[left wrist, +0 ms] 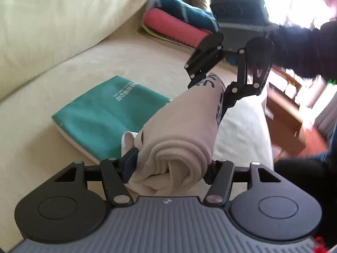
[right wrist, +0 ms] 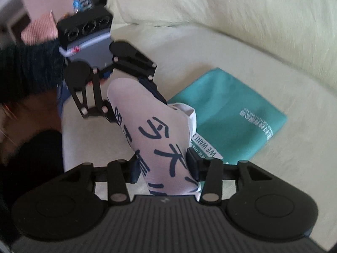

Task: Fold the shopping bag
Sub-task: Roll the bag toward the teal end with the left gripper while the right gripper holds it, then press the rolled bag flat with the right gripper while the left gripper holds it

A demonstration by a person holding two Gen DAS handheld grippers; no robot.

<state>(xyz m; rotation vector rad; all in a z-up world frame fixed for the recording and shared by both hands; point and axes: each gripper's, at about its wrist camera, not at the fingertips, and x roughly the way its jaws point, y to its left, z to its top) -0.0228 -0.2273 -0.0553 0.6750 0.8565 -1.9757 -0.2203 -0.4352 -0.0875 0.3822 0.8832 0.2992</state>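
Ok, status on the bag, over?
Left gripper and right gripper both clamped on rolled white bag, one each end, lifted off sofa. Teal bag folded beneath. Nothing blocking.

A cream sofa (left wrist: pixel 63 67) lies below me, and on its seat a folded teal cloth (left wrist: pixel 109 113) with white print lies flat. At the seat's far end I see a pink cushion (left wrist: pixel 174 29) under a dark teal one (left wrist: pixel 185 10). A wooden shelf (left wrist: pixel 284 113) stands beside the sofa.

White printed shopping bag (left wrist: pixel 183 126), rolled up, held off sofa w/ both ends clamped.
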